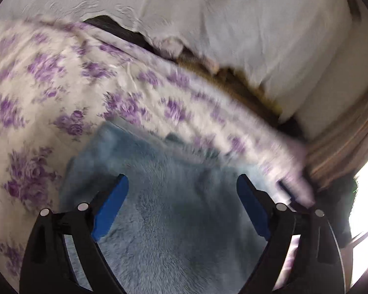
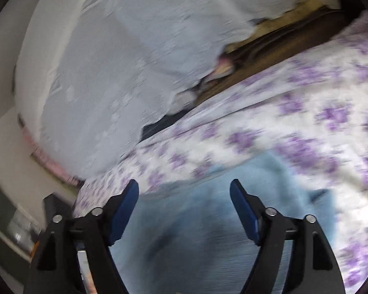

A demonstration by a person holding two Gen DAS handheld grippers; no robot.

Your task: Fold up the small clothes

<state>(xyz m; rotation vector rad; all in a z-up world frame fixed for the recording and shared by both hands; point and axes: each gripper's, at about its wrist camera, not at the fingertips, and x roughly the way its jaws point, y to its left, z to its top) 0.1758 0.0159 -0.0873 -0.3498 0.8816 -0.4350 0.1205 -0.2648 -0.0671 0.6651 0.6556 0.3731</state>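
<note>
Garment: blue fleece garment (image 1: 174, 220), soft, light, floppy; lies on floral bedsheet (image 1: 36, 78).
Hold: pinch an edge or corner.
Fingers: left gripper (image 1: 182, 181) and right gripper (image 2: 184, 186) both released, nothing grasped.

Fluffy blue garment (image 1: 164, 220) lying flat on floral sheet (image 1: 49, 78).
</note>
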